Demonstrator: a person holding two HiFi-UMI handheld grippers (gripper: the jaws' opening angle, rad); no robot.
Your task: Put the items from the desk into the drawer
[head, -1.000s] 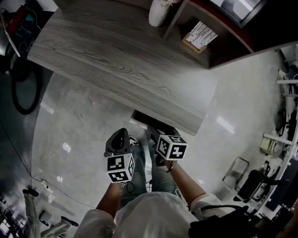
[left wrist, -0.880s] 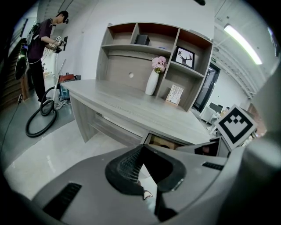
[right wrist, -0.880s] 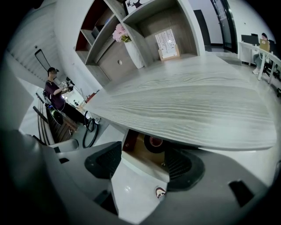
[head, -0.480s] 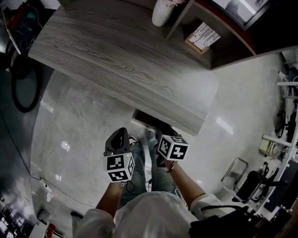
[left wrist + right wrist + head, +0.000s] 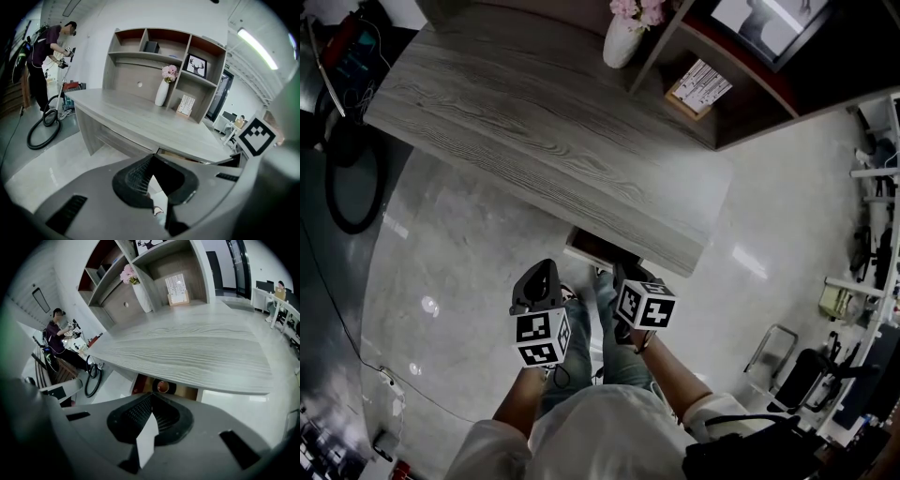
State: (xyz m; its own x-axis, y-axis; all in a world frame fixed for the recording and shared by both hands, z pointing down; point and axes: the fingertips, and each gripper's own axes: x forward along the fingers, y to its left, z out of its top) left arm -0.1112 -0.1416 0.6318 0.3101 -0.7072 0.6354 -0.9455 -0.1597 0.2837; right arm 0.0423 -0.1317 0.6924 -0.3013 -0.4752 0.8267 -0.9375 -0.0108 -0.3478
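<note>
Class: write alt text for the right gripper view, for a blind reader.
The right hand-held gripper, jaws just closed on nothing, points at an open drawer under a grey wooden desk; a round dark object lies inside. A vase of flowers stands at the back.

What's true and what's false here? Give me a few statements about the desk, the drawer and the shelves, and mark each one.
1. The vase on the desk holds pink flowers. True.
2. The drawer under the desk is fully shut. False: it stands open, with a round thing inside.
3. A framed picture lies flat on the desk top. False: it stands upright in a compartment of the shelf unit.
4. Another person stands beyond the desk's far end. True.
</note>
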